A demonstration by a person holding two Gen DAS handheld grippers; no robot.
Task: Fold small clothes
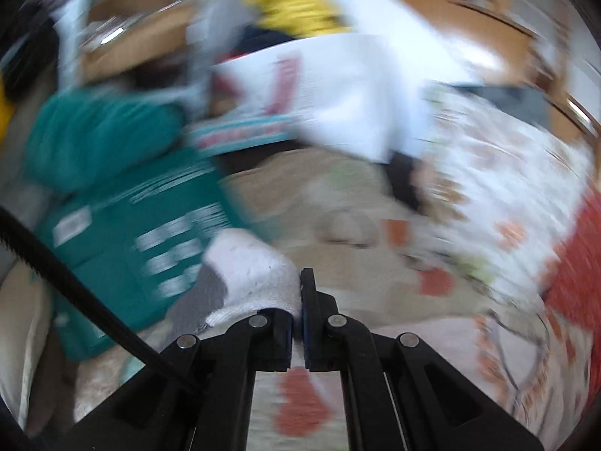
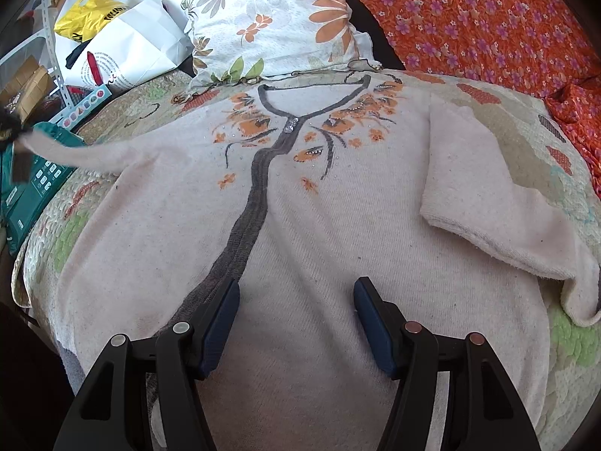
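A: Sweater [image 2: 300, 203]? 
B: Flat on the quilt [image 2: 533, 150], fills mid-frame; soft, light knit, probably stretchy, drapes. 
A: Grippers? 
B: Left gripper [image 1: 300, 293] pinching the sleeve cuff [image 1: 255, 274], pulled toward the frame's left edge. Right gripper [image 2: 296, 300] spread, hovering over the lower body. 
A: Grab where? 
B: Cuff or hem, I'd say.

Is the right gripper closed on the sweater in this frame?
No. The right gripper hangs open above the sweater, its jaws wide apart with bare knit between them.
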